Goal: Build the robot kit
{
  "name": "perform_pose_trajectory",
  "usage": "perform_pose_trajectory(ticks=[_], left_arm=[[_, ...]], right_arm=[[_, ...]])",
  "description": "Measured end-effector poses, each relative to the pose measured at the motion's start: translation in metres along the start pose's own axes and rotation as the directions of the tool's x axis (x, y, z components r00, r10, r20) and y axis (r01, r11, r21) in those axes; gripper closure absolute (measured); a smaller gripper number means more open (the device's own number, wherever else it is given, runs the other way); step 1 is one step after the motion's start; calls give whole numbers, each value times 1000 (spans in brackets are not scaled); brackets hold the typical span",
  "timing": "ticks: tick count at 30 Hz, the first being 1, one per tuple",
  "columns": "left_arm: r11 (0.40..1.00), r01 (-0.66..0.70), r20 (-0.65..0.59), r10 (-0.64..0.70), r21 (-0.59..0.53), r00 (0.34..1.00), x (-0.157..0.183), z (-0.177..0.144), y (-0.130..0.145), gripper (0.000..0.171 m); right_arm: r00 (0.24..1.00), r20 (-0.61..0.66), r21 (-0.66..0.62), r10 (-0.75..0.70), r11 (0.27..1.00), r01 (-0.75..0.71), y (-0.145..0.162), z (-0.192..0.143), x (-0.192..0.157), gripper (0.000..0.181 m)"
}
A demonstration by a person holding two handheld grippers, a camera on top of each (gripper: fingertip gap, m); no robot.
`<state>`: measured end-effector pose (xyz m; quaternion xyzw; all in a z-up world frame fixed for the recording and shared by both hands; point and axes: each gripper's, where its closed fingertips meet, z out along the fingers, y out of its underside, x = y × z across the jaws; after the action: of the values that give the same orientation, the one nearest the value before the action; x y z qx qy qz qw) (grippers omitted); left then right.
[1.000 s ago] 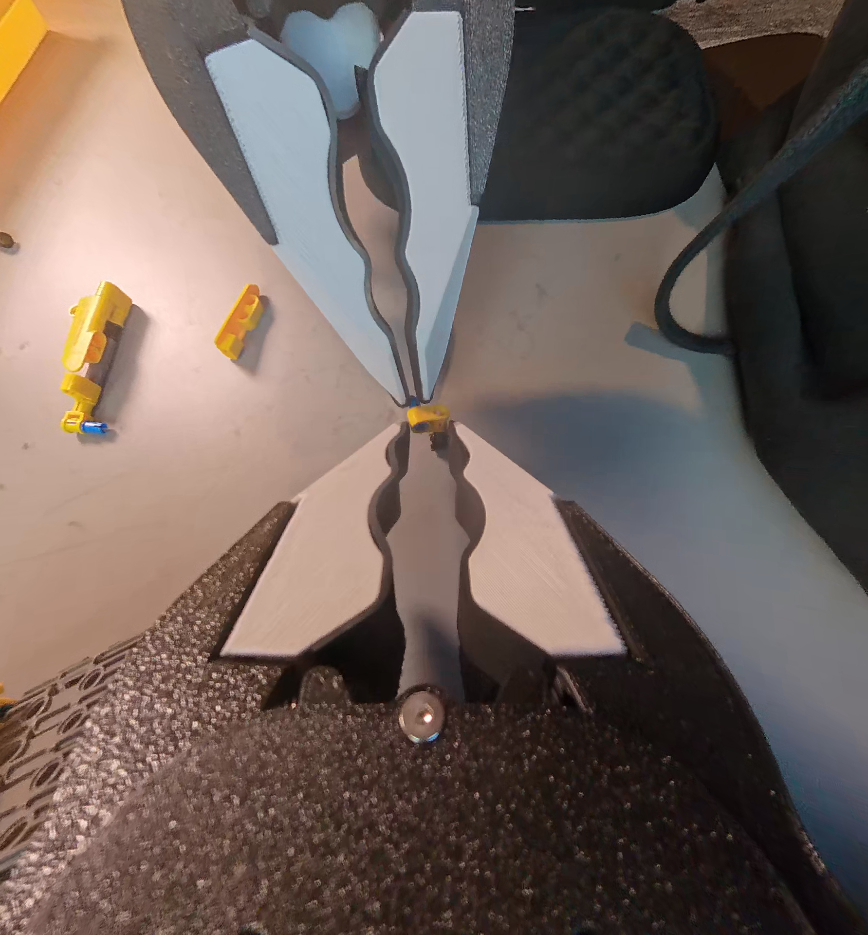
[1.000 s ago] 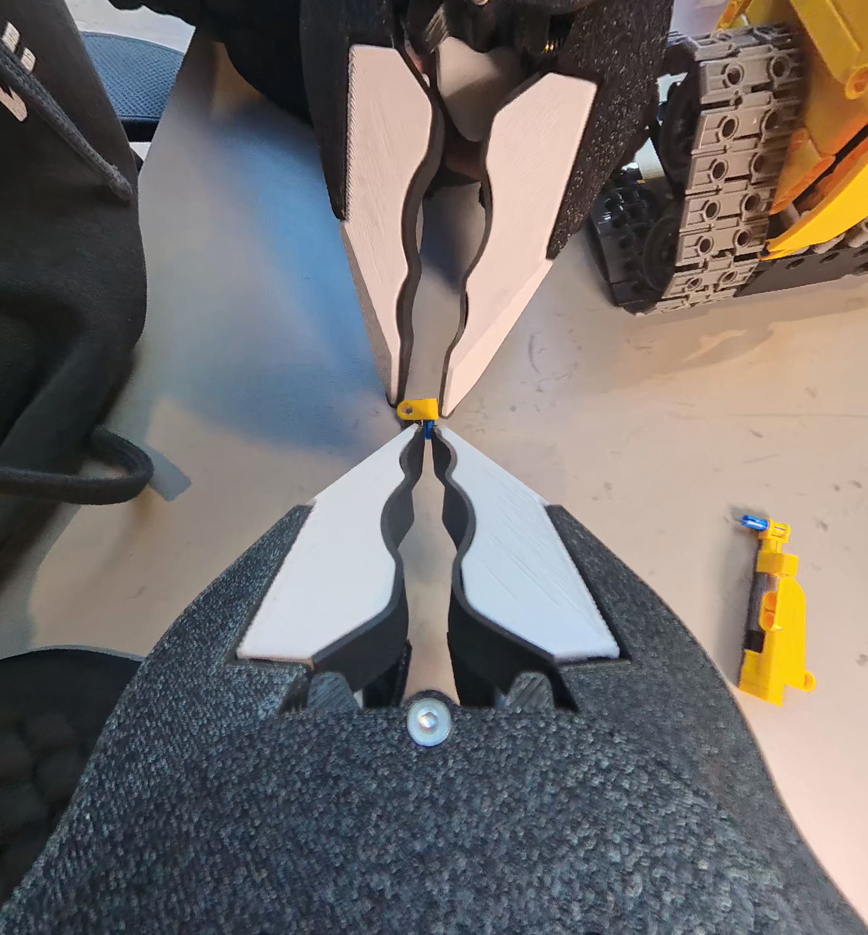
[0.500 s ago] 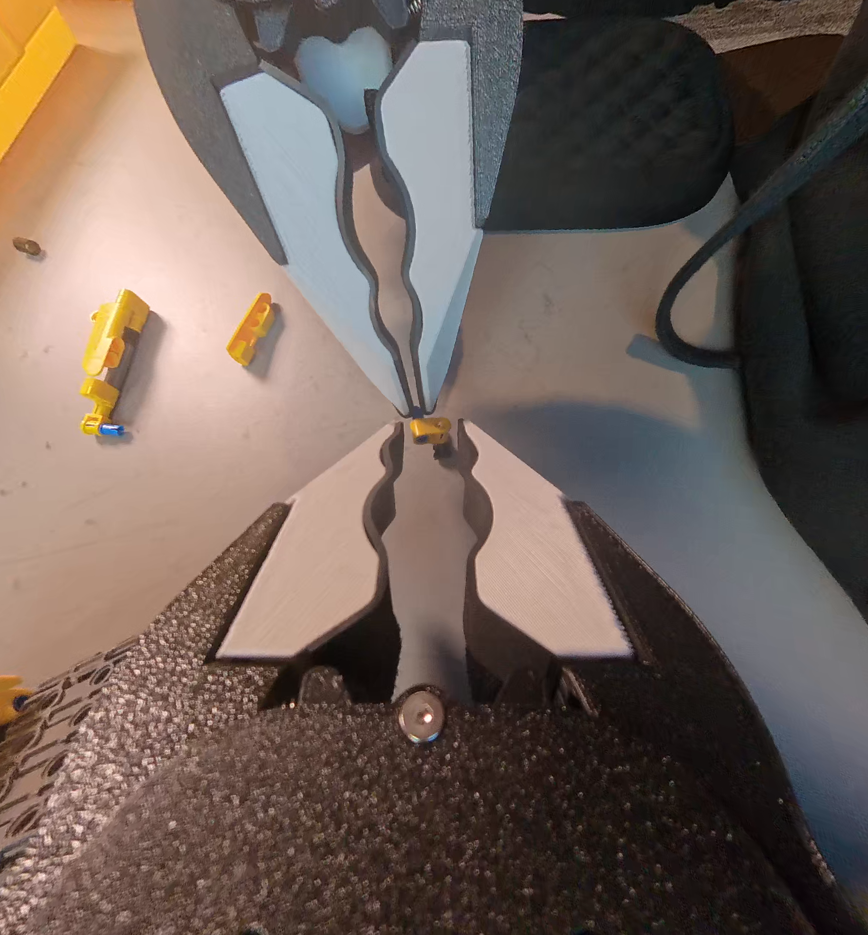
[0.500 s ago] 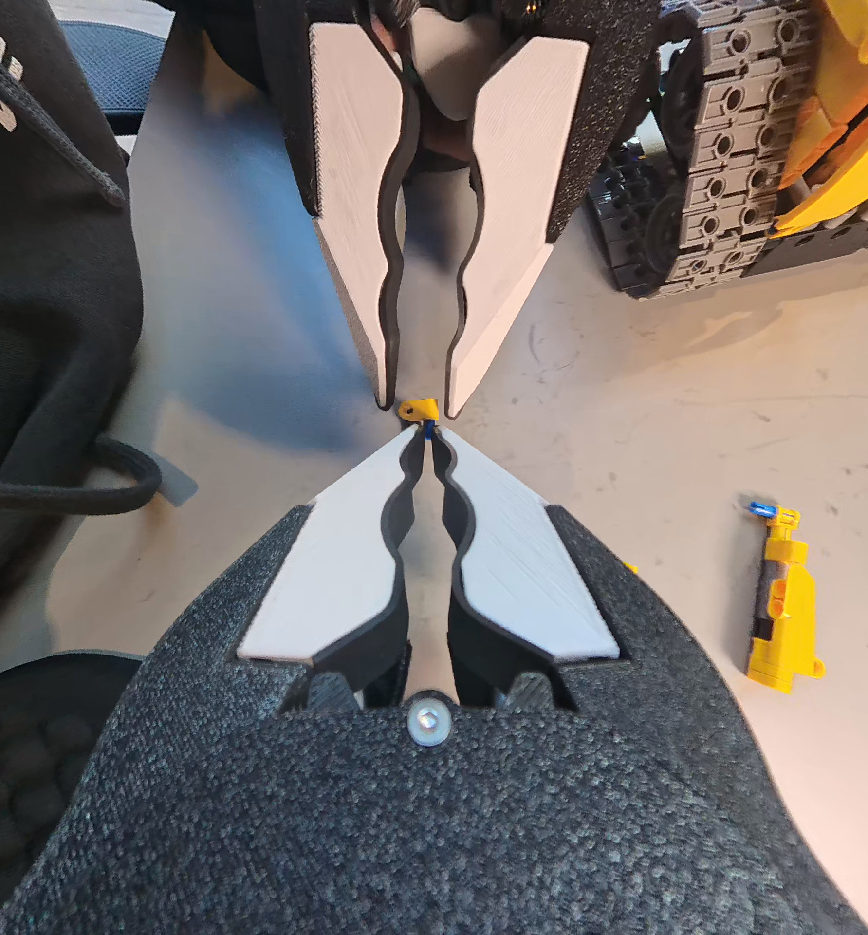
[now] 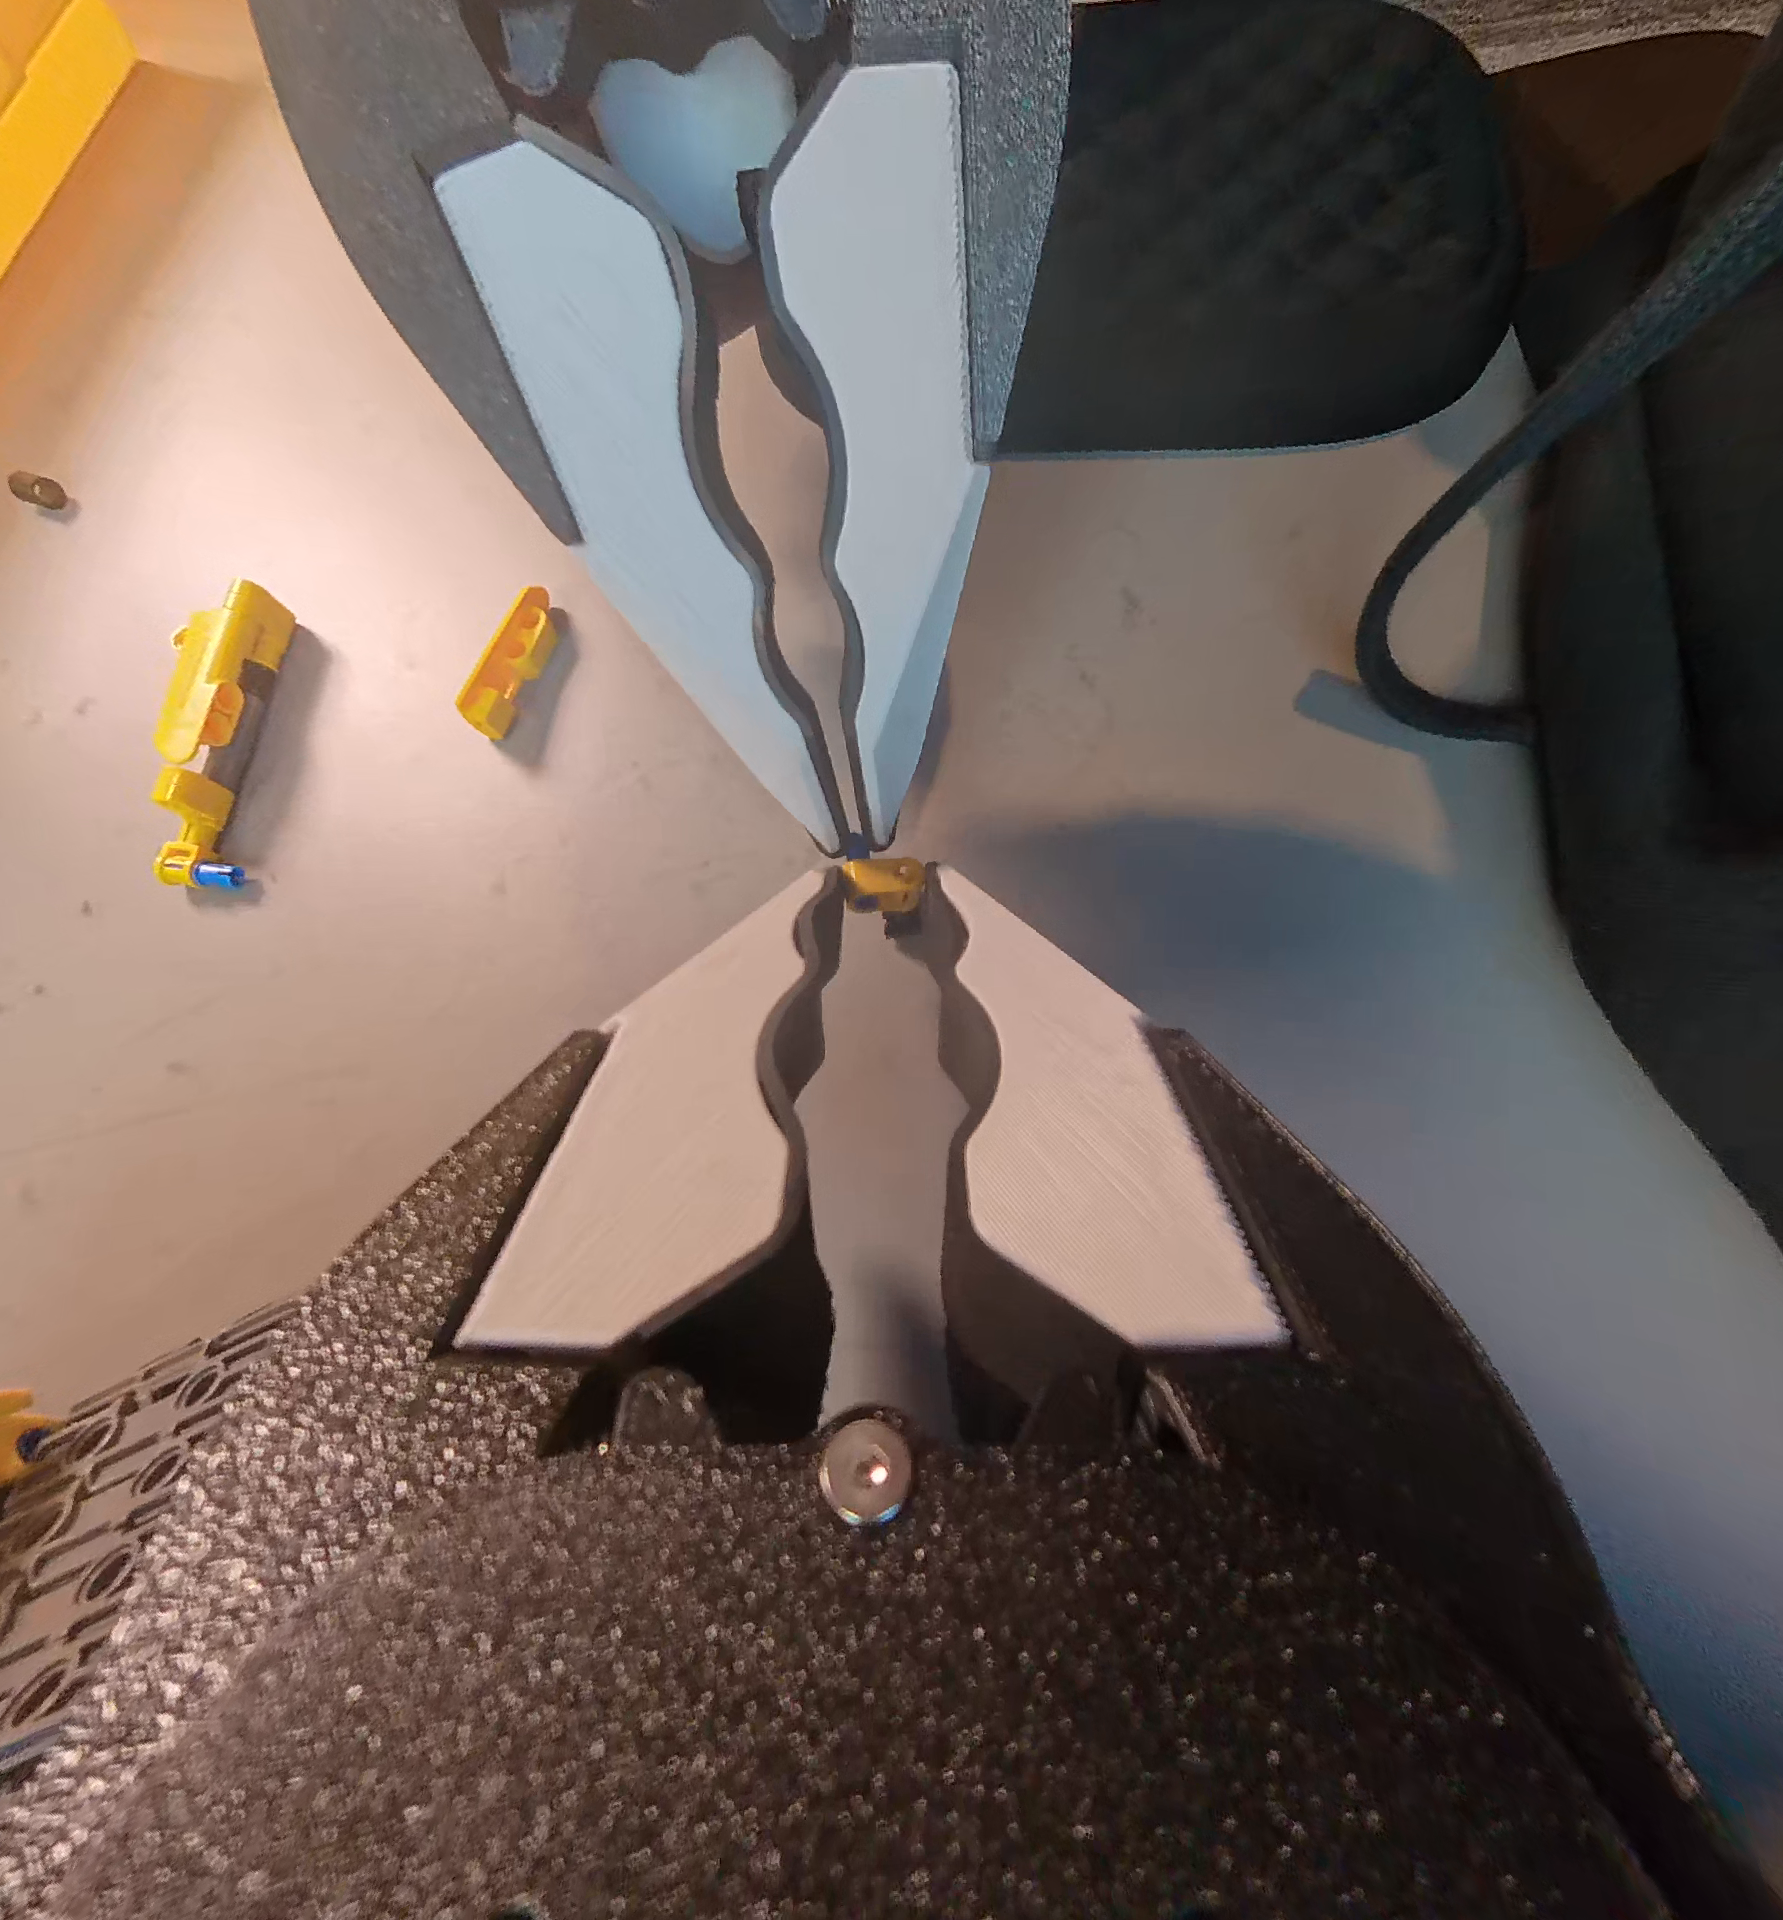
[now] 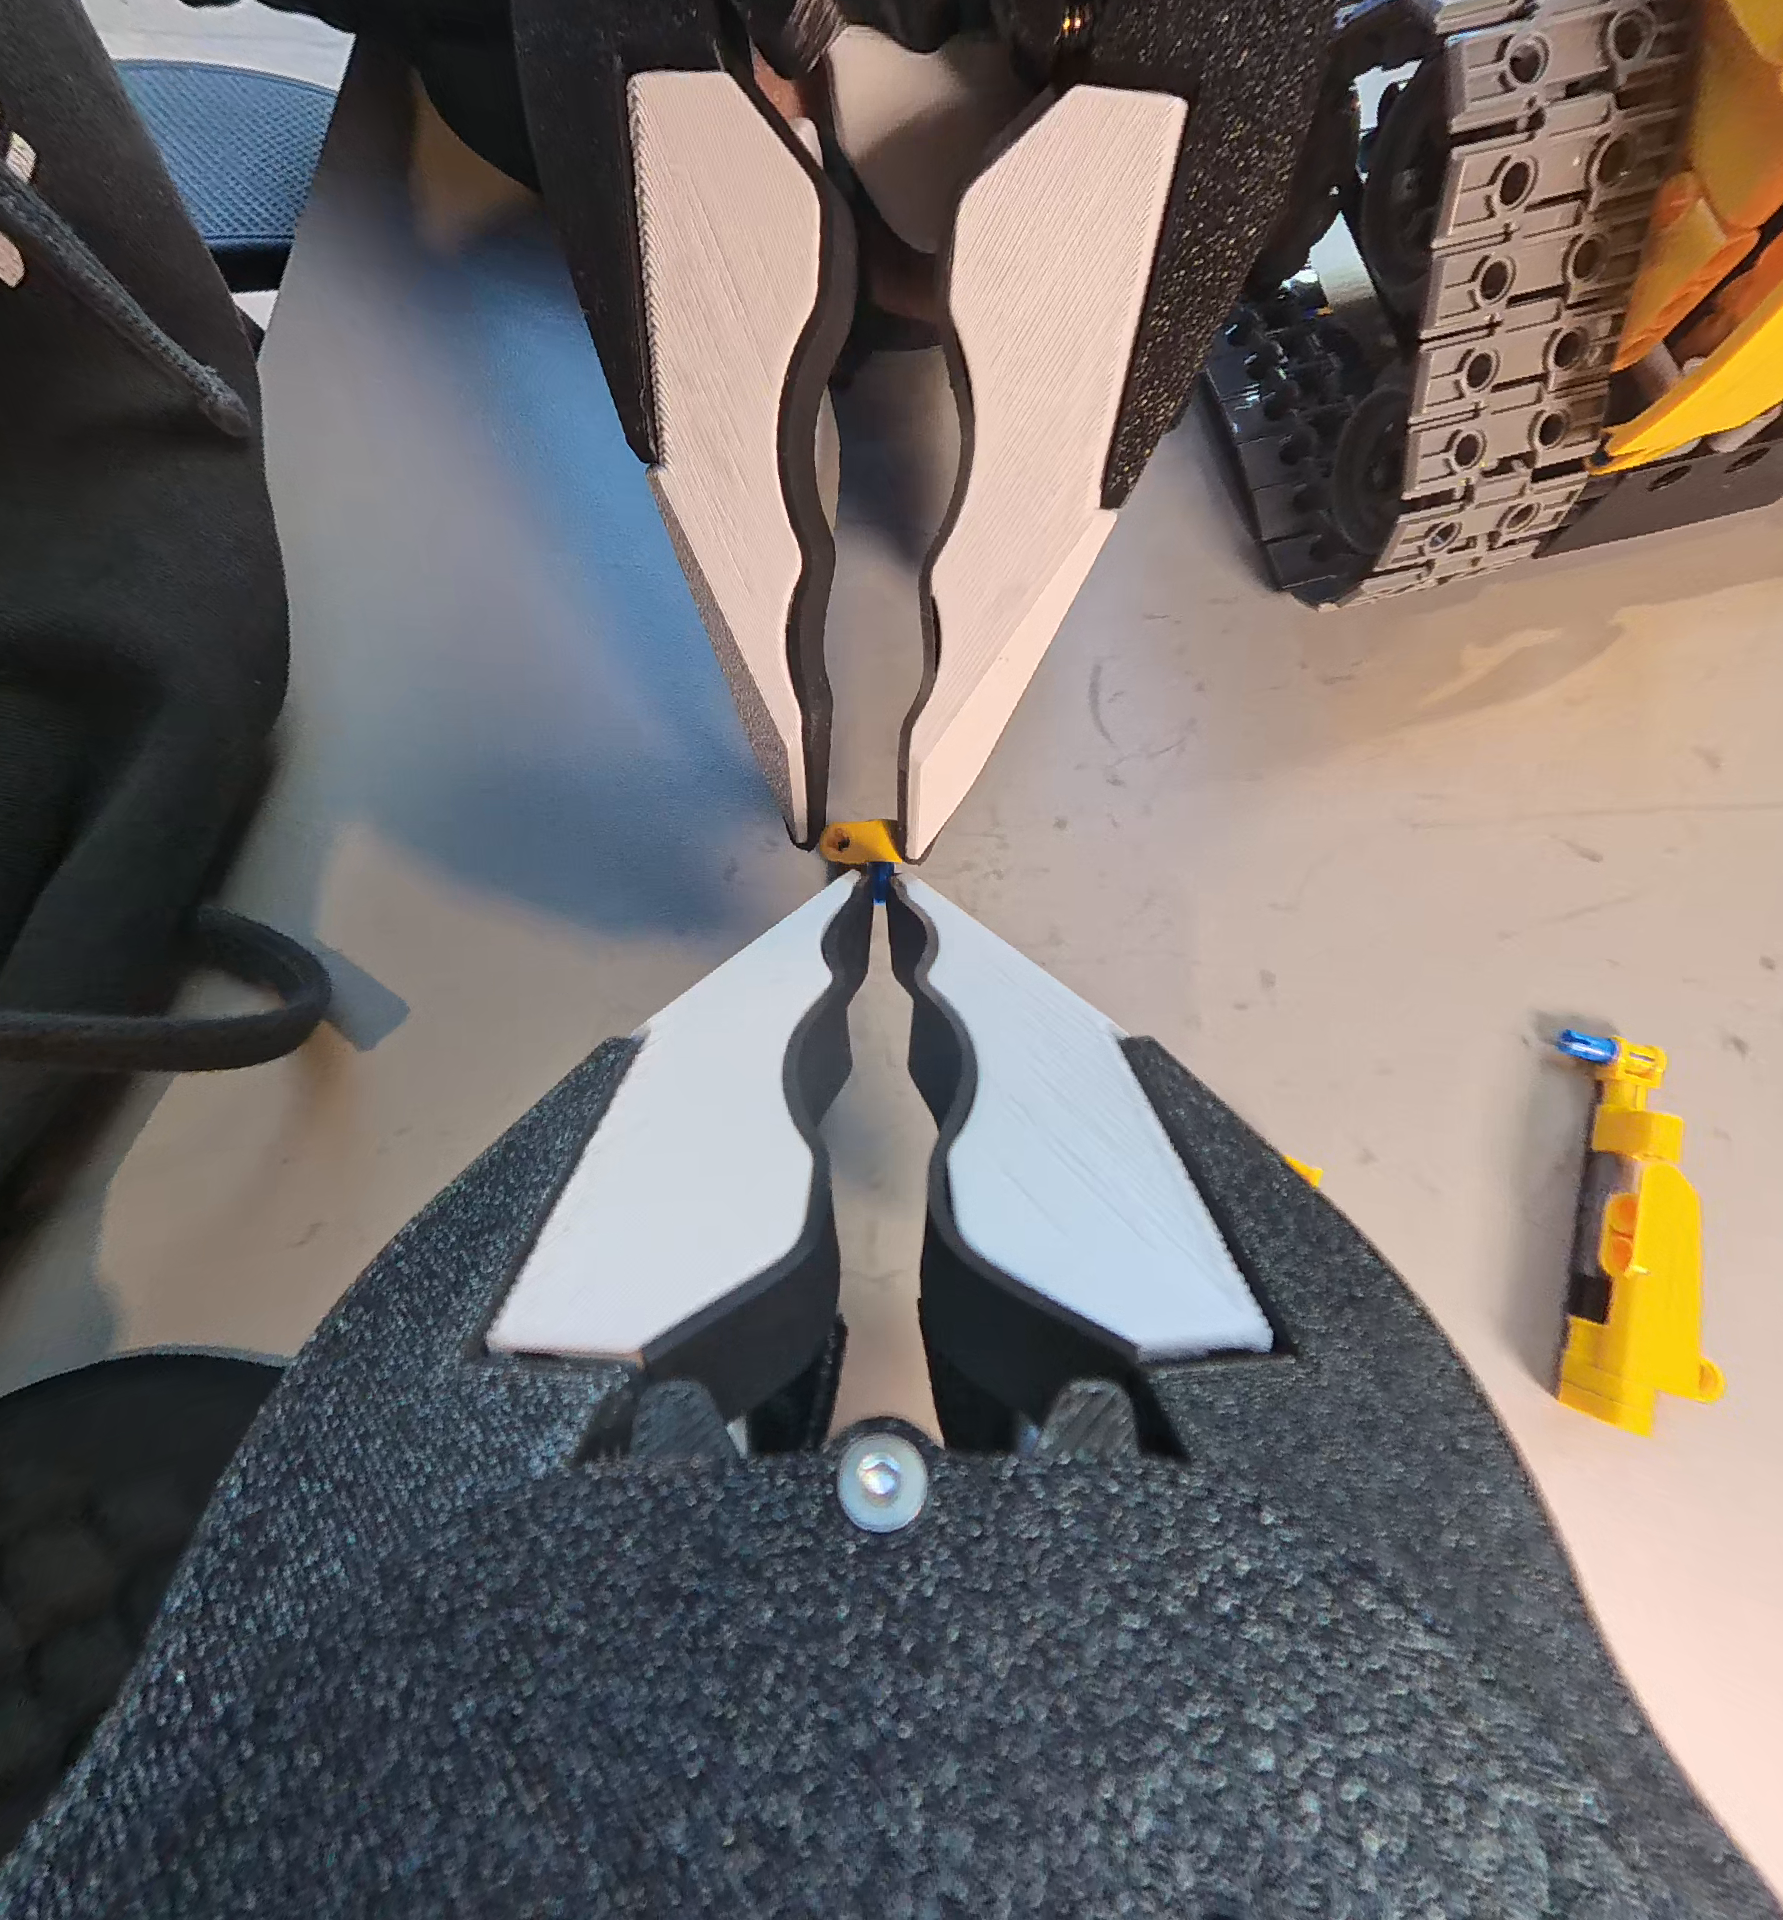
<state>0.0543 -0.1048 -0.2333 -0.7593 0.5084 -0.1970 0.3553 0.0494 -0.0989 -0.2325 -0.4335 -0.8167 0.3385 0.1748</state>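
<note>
My two grippers meet tip to tip just above the grey table (image 5: 295, 1039). My left gripper (image 5: 882, 891) is shut on a small yellow connector piece (image 5: 879, 878), its fingertips pressing on both sides; the piece also shows in the right wrist view (image 6: 859, 837). My right gripper (image 6: 874, 891) is shut on a thin blue pin (image 6: 879, 883) that runs into the yellow piece. In the left wrist view the right gripper (image 5: 852, 831) comes in from above. In the right wrist view the left gripper (image 6: 861, 844) comes in from above.
A yellow brick assembly with a blue pin (image 5: 212, 727) (image 6: 1625, 1247) and a short yellow piece (image 5: 513, 665) lie on the table. A tracked yellow and grey brick vehicle (image 6: 1552, 291) stands at the far right. A black bag with a cord (image 6: 87, 623) (image 5: 1417, 644) lies alongside. My left and right fingertips are right by each other.
My left gripper's fingers spread half a second ago and have since drawn back in onto the yellow piece. My right gripper has stayed shut on the blue pin.
</note>
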Motion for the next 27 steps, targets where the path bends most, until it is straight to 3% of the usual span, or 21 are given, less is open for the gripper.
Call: perform_pose_trajectory(ticks=[27], left_arm=[[999,33,-40,-34,-12,999,0,0,6,159]], right_arm=[[1000,2,6,21,1000,-21,0,4,3,179]])
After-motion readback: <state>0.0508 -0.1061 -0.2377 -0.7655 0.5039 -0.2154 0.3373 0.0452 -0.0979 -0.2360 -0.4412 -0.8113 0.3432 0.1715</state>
